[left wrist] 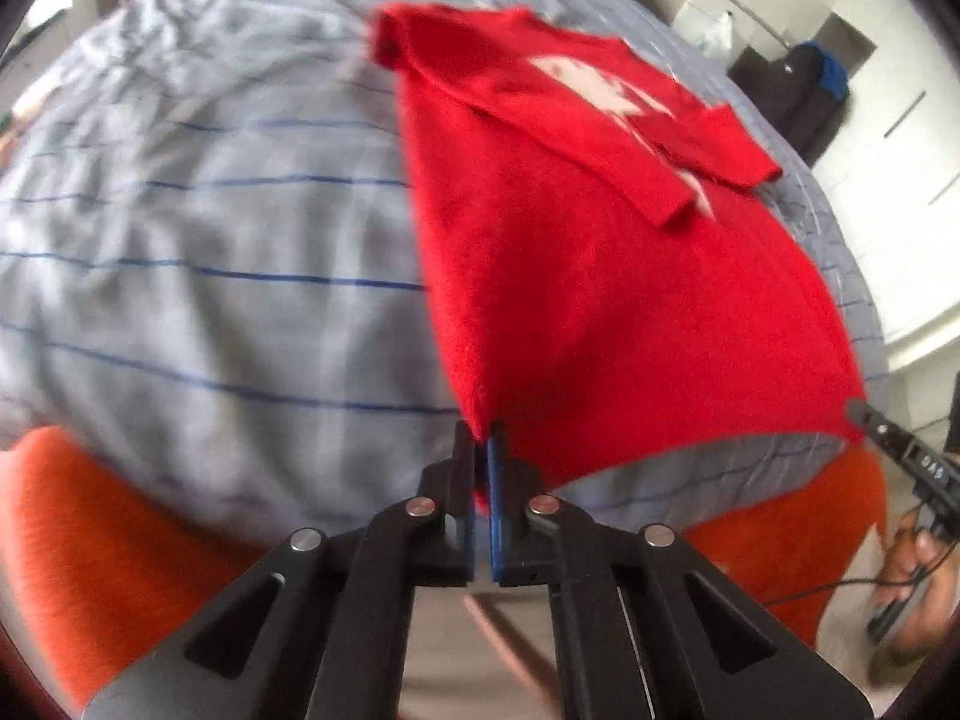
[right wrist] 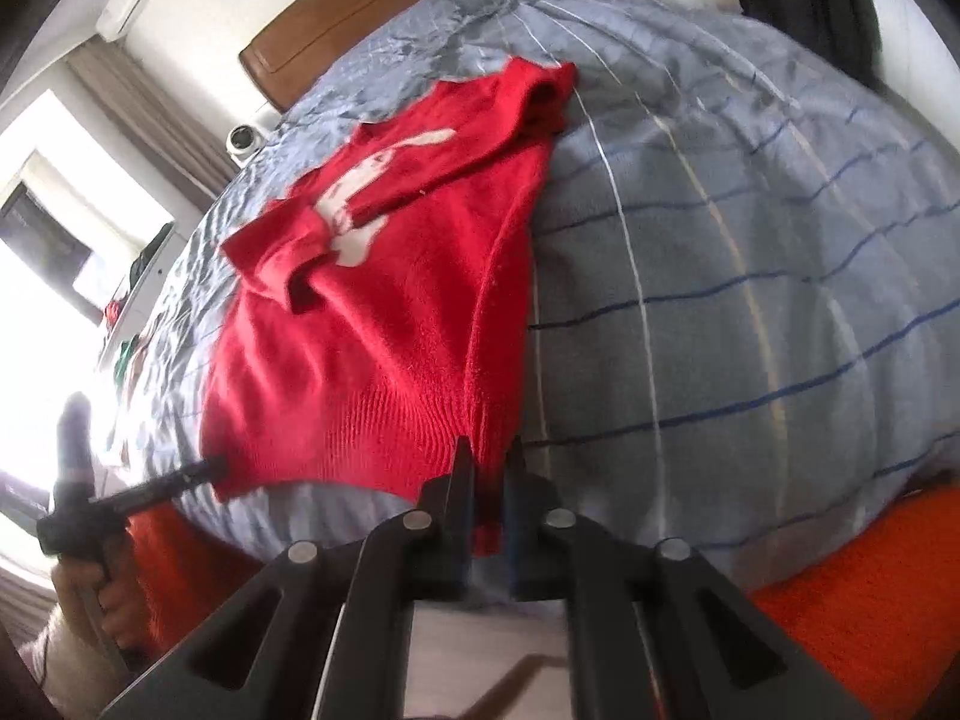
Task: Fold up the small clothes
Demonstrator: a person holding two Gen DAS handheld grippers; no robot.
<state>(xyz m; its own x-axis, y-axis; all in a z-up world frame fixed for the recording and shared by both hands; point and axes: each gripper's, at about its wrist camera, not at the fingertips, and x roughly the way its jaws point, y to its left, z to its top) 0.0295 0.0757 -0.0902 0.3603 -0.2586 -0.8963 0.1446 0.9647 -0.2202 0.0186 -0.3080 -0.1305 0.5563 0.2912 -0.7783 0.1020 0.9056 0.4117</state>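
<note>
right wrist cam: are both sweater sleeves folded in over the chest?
Yes: both sleeves of the red sweater lie folded inward, crossing the white chest motif.

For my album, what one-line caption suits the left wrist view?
Left hand-held gripper pinches a red sweater's hem corner on a striped bedspread.

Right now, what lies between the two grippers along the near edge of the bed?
The red sweater's ribbed hem, shown in the right wrist view: left gripper pinches one corner, right gripper the other.

Right claw [right wrist: 487, 450] pinching red sweater [right wrist: 360, 330] hem, grey striped bedcover [right wrist: 750, 270]
</note>
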